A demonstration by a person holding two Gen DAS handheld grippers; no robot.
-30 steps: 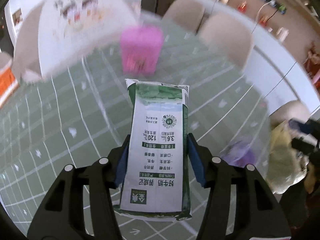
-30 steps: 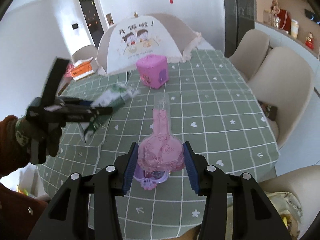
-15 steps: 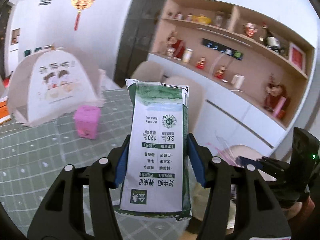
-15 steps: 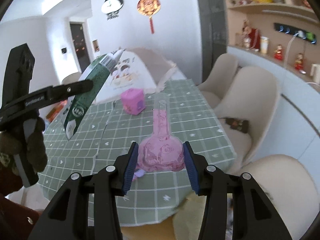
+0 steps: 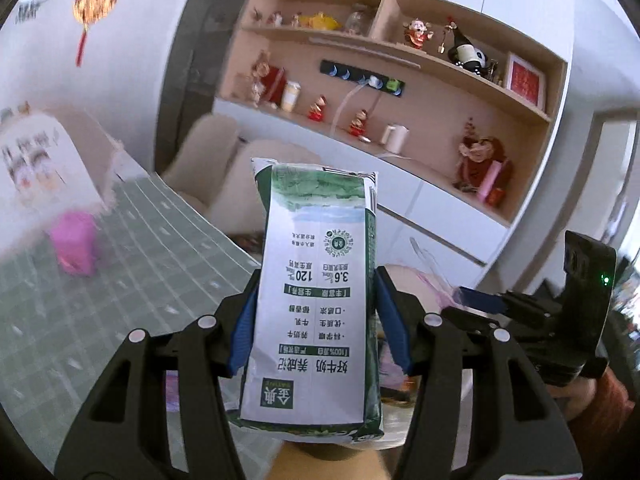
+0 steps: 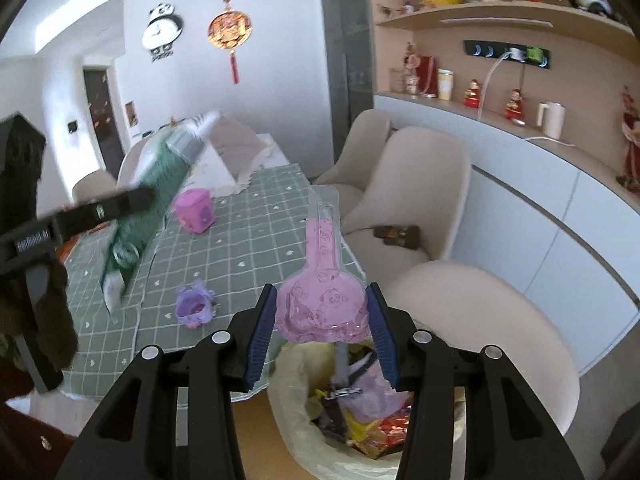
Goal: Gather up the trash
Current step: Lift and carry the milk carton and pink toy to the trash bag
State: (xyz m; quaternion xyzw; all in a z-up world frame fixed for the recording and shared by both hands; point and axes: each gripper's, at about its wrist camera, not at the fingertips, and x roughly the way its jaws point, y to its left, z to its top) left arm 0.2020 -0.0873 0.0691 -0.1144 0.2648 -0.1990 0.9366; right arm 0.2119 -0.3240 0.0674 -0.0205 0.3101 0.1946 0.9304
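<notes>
Your left tool (image 5: pixel 314 326) clamps the milk carton (image 5: pixel 316 280) at frame centre: light, crushable. Your right tool (image 6: pixel 322 326) grips the pink plastic blister pack (image 6: pixel 324 300), flimsy, above the trash bin (image 6: pixel 292 412), lower centre.

Milk carton (image 5: pixel 316 296) at frame centre of left wrist view, between pads of left gripper (image 5: pixel 318 322). Table (image 5: pixel 100 304) at lower left, box (image 5: pixel 74 246) on it. Shelves (image 5: pixel 400 92) across upper right. Right gripper (image 5: pixel 520 312) at right edge.

In right wrist view, plastic pack (image 6: pixel 324 292) between pads of right gripper (image 6: pixel 322 330), above bin (image 6: pixel 296 432) at lower centre. Table (image 6: pixel 248 248) left of bin; small wrapper (image 6: pixel 194 306) on table near front edge. Chairs (image 6: pixel 420 200) right of table.
</notes>
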